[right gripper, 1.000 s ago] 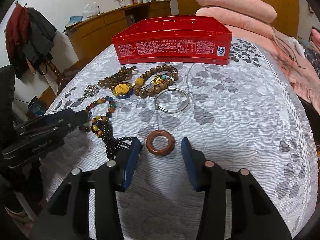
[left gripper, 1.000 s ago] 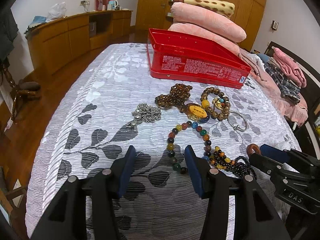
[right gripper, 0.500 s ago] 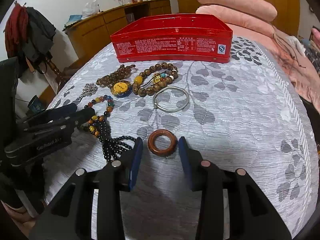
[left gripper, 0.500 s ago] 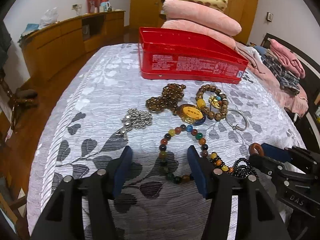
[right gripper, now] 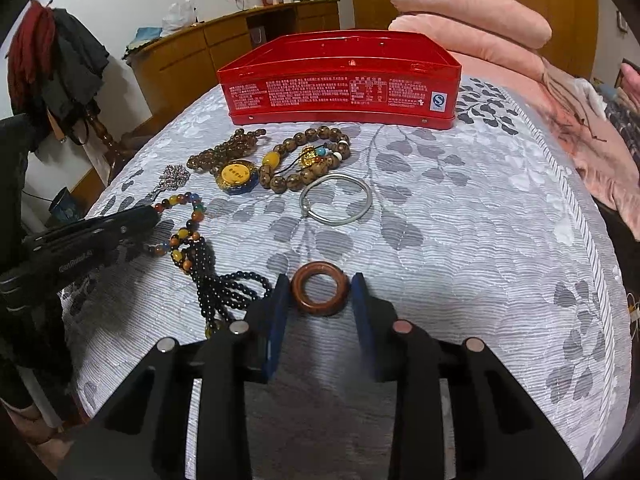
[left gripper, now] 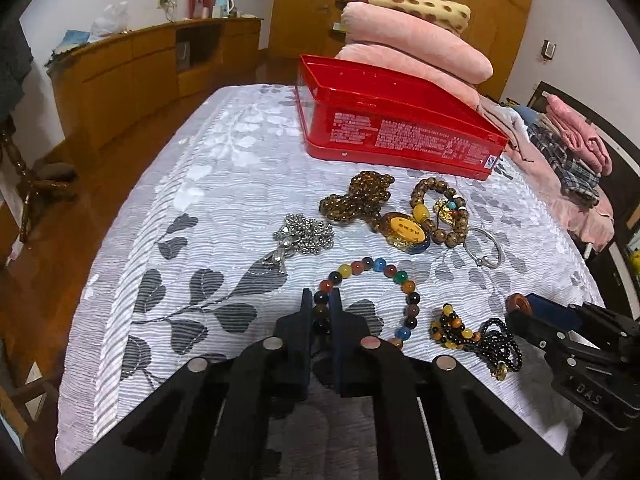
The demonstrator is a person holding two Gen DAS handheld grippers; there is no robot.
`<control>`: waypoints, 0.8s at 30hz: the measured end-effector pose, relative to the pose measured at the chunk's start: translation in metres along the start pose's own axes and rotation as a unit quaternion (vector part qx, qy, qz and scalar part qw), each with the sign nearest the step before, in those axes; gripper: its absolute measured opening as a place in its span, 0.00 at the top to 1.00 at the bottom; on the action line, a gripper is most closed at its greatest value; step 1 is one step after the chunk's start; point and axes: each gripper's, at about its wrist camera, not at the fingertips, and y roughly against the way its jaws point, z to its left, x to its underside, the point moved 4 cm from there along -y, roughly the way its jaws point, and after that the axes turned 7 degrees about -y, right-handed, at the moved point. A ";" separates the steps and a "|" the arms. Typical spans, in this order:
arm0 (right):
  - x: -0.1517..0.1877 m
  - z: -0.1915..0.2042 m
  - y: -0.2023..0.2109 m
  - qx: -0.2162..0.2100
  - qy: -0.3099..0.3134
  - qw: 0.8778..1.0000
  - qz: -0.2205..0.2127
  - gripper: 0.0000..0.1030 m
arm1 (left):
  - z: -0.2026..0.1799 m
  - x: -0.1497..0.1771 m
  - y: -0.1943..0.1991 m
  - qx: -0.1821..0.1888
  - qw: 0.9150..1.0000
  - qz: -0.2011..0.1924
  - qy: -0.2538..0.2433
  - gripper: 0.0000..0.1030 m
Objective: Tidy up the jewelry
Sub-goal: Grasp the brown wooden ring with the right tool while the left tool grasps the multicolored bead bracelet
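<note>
Wooden ring (right gripper: 319, 294) lies flat on the bed between the closing right fingers (right gripper: 279, 300), well short of the red tin (right gripper: 340, 88); left fingers (left gripper: 306, 316) clamp the multicolour bracelet (left gripper: 370, 280).

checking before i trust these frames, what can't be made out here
- Red tin interior: both views, its near wall hides whatever lies inside.
- Print on the tin: too small to read.
- Multicoloured bead bracelet: left wrist view, the jaws cover its near beads.
- Black bead string: right wrist view, partly behind the right gripper.
</note>
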 end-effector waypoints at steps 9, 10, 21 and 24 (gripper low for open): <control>0.000 0.002 -0.001 0.008 0.007 1.000 -0.005 0.70 | -0.006 -0.005 -0.007 -0.014 1.000 -0.005 -0.013 0.90; 0.000 0.002 -0.001 0.009 0.007 1.000 -0.006 0.71 | -0.004 -0.004 -0.006 -0.010 1.000 -0.007 -0.009 0.92; -0.006 -0.003 0.011 0.008 -0.010 1.000 -0.016 0.71 | -0.012 -0.009 0.017 0.021 0.999 -0.035 0.004 0.93; -0.011 -0.002 0.016 0.007 -0.009 1.000 -0.025 0.71 | -0.015 -0.015 0.025 0.026 0.999 -0.047 0.003 0.92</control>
